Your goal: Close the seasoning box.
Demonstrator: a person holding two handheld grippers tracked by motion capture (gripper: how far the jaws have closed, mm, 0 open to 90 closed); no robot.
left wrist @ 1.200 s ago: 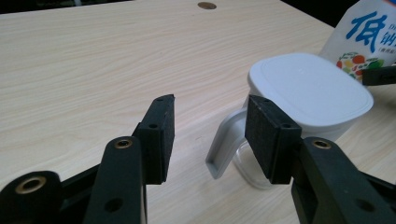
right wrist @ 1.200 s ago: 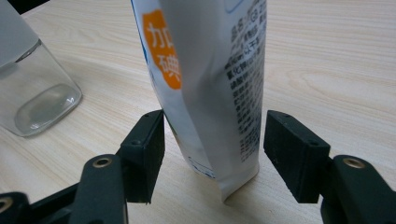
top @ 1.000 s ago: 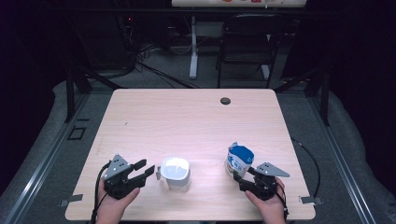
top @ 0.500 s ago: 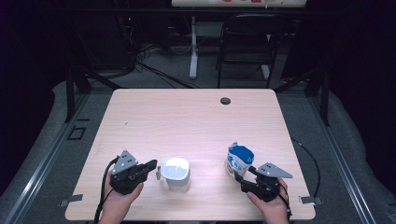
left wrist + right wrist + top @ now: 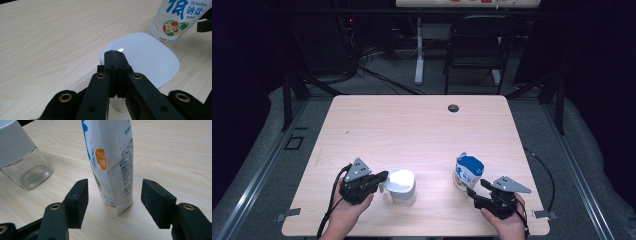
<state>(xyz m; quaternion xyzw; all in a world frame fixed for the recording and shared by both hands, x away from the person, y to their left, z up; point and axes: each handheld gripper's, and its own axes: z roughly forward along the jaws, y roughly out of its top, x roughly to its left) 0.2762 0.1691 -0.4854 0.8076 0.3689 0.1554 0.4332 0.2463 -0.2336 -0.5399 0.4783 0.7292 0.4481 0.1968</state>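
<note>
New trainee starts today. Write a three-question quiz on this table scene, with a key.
1. True or false: the left gripper is shut.
2. What stands between the open jaws of the right gripper: A) the salt bag, B) the lidded jar, C) nothing?
3. What colour is the jar's lid?

Key: 1 true. 2 A; the pads do not touch it. 3 white.

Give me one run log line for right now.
left gripper: shut at jar lid edge | right gripper: open, fingers flanking salt bag, not touching
</note>
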